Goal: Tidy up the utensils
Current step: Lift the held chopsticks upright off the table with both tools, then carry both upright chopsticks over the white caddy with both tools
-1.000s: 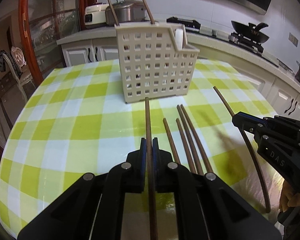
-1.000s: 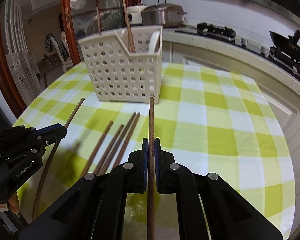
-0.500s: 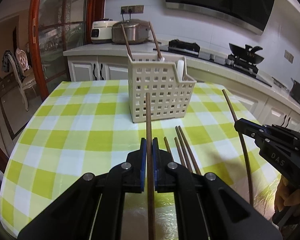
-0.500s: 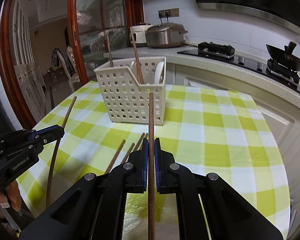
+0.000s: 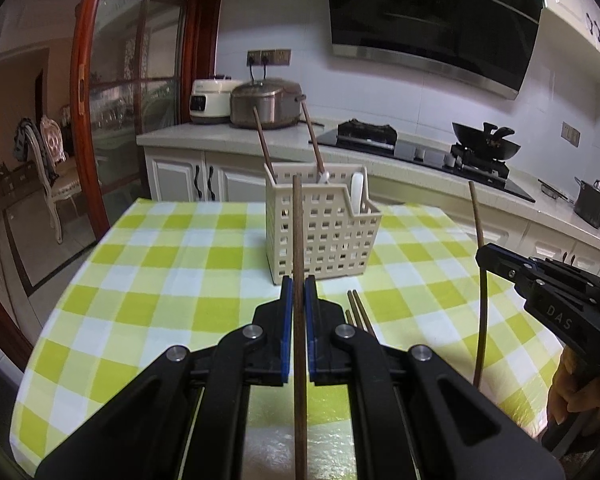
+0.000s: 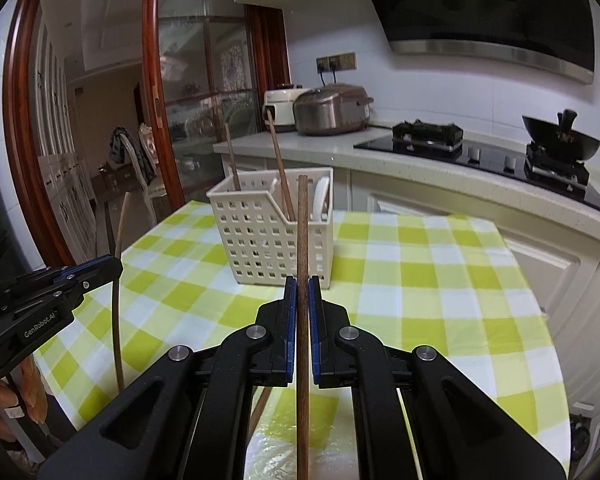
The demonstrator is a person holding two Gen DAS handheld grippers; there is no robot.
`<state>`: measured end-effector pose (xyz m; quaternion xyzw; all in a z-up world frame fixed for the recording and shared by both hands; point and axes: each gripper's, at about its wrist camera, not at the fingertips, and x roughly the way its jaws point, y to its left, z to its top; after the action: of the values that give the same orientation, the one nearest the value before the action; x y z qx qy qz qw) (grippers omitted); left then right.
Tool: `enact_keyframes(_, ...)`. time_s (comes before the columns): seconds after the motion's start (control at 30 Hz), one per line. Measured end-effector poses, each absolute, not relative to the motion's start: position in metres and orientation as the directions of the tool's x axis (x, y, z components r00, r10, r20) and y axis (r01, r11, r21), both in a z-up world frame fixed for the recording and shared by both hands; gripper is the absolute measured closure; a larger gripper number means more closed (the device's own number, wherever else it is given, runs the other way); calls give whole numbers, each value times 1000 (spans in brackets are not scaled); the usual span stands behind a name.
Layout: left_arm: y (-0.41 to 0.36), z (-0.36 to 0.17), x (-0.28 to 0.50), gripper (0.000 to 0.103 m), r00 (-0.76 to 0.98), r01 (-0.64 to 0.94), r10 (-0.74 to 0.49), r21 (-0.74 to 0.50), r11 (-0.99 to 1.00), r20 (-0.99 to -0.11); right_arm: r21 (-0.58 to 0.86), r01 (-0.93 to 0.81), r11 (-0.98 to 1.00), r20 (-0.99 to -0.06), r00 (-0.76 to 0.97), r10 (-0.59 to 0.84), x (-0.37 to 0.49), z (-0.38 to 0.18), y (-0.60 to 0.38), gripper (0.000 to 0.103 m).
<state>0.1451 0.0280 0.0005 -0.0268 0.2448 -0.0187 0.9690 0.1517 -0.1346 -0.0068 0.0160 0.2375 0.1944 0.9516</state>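
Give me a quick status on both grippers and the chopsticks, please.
Left gripper shut on a chopstick. Right gripper shut on another chopstick. Basket ahead, path clear. Loose chopsticks on the table.

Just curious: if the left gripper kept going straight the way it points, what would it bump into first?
Probably the white slotted basket. The left gripper is shut on a wooden chopstick whose tip lines up with the basket's front wall, so that tip would likely touch first; depth is hard to judge.
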Motion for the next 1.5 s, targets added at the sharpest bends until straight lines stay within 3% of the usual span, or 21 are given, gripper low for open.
enact_keyframes(0.97, 22, 35, 146, 97, 918, 59, -71, -43, 997, -389, 71, -396, 916, -352, 849, 394, 141, 34, -125, 97)
enact_keyframes(1.5, 29, 112, 201, 97, 940, 100, -110, -47, 994, -324, 108, -396, 912, -306, 860, 409, 214, 80, -125, 97)
